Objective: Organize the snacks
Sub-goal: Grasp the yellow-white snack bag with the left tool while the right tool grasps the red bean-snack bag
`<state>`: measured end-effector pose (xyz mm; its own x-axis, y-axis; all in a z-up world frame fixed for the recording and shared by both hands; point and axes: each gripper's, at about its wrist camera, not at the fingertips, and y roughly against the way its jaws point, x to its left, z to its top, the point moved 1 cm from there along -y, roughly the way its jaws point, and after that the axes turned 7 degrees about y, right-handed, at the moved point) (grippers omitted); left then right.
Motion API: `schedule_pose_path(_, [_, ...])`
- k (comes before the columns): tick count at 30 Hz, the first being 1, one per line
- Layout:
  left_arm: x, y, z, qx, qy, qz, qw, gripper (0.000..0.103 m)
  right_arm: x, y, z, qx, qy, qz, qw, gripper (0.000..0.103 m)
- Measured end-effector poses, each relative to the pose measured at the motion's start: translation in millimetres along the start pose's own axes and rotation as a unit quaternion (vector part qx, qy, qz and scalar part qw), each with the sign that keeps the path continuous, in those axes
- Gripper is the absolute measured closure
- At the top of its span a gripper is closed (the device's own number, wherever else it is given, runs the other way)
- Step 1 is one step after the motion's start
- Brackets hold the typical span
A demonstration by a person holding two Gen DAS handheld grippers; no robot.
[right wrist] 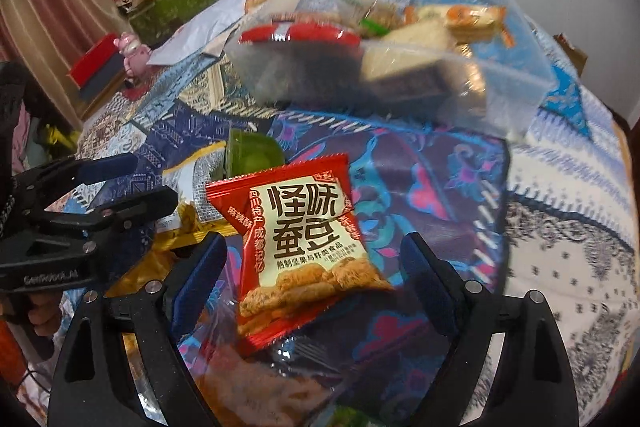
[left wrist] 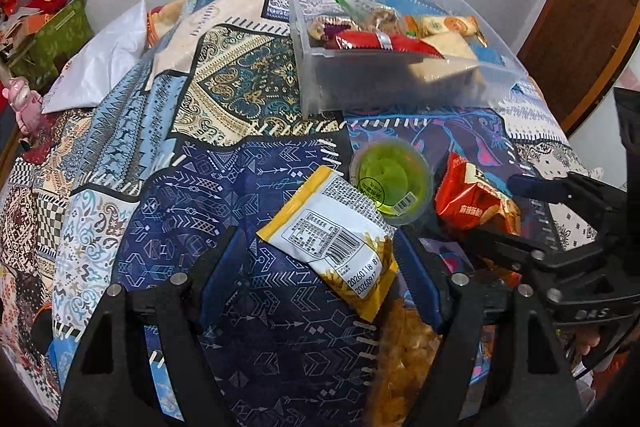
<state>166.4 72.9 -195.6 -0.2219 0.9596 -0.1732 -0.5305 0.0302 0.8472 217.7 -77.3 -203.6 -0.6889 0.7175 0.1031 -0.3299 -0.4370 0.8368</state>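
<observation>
My left gripper [left wrist: 320, 251] is open around a yellow and white snack packet [left wrist: 334, 239] lying on the patterned cloth. A green jelly cup [left wrist: 390, 183] sits just beyond it. My right gripper [right wrist: 314, 255] is open around a red bean snack packet [right wrist: 304, 247]; the same packet shows in the left wrist view [left wrist: 474, 197]. A clear plastic bin [left wrist: 400, 83] at the back holds several snacks; it also shows in the right wrist view [right wrist: 516, 75]. The right gripper shows at the right edge of the left wrist view [left wrist: 536, 215], the left gripper at the left of the right wrist view [right wrist: 140, 183].
A patchwork tablecloth [left wrist: 200, 207] covers the table. A white bag [left wrist: 104, 59] and a green box [left wrist: 56, 35] with red items lie at the far left. More clear-wrapped snacks [left wrist: 408, 355] lie under my grippers. A wooden door [left wrist: 584, 11] stands at right.
</observation>
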Motion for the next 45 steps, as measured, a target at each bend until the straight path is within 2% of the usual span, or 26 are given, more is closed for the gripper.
schedule_pose_path(2, [-0.2, -4.5, 1.1, 0.005, 0.003, -0.001, 1.0, 0.027, -2.3, -6.7, -0.9, 0.01, -0.002, 0.011, 1.0, 0.034])
schedule_pose_path(4, [-1.1, -7.7, 2.4, 0.007, 0.005, -0.003, 1.0, 0.027, -5.7, -11.6, -2.8, 0.015, -0.011, 0.032, 0.999, 0.038])
schedule_pose_path(7, [-6.4, -14.0, 4.9, 0.006, -0.001, 0.001, 1.0, 0.027, -8.2, -7.3, -5.8, 0.004, -0.012, 0.025, 1.0, 0.041])
schedule_pose_path(11, [-11.6, -26.5, 7.9, 0.019, 0.002, -0.001, 0.9998, 0.027, -13.0, 1.2, -8.0, -0.006, -0.007, -0.01, 1.0, 0.042])
schedule_pose_path(13, [-12.8, -31.3, 7.6, 0.017, -0.001, 0.012, 0.9998, 0.027, -16.9, 5.8, -10.5, -0.009, -0.007, -0.02, 1.0, 0.042])
schedule_pose_path(21, [3.4, -25.5, 0.4, 0.009, 0.007, 0.023, 0.9997, 0.027, -29.5, 21.3, -13.0, -0.023, -0.021, -0.024, 0.999, 0.042])
schedule_pose_path(24, [13.3, -22.7, -2.0, 0.012, 0.021, 0.024, 0.9994, 0.023, -27.6, 21.8, -12.1, -0.028, -0.025, -0.021, 0.999, 0.042])
schedule_pose_path(28, [24.9, -27.6, -4.2, 0.025, 0.054, -0.001, 0.9983, 0.023, -24.0, 20.0, -10.7, -0.031, -0.025, -0.02, 0.999, 0.042])
schedule_pose_path(29, [25.9, -29.1, -3.7, 0.026, 0.058, -0.005, 0.998, 0.025, -23.6, 20.6, -10.8, -0.032, -0.024, -0.021, 0.999, 0.042])
schedule_pose_path(30, [24.7, -30.2, -3.5, 0.026, 0.057, -0.007, 0.998, 0.033, -22.8, 20.2, -10.4, -0.032, -0.024, -0.022, 0.999, 0.042])
schedule_pose_path(34, [17.4, -31.6, -3.2, 0.021, 0.045, -0.004, 0.9988, 0.043, -25.1, 22.8, -10.5, -0.037, -0.029, -0.022, 0.999, 0.042])
schedule_pose_path(38, [12.8, -26.5, -2.3, 0.013, 0.033, 0.003, 0.9994, 0.057, -26.6, 26.0, -9.5, -0.04, -0.032, -0.025, 0.998, 0.042])
schedule_pose_path(45, [10.3, -4.1, 0.6, -0.015, 0.02, 0.004, 0.9997, 0.062, -30.8, 35.4, -5.3, -0.056, -0.04, -0.03, 0.997, 0.042])
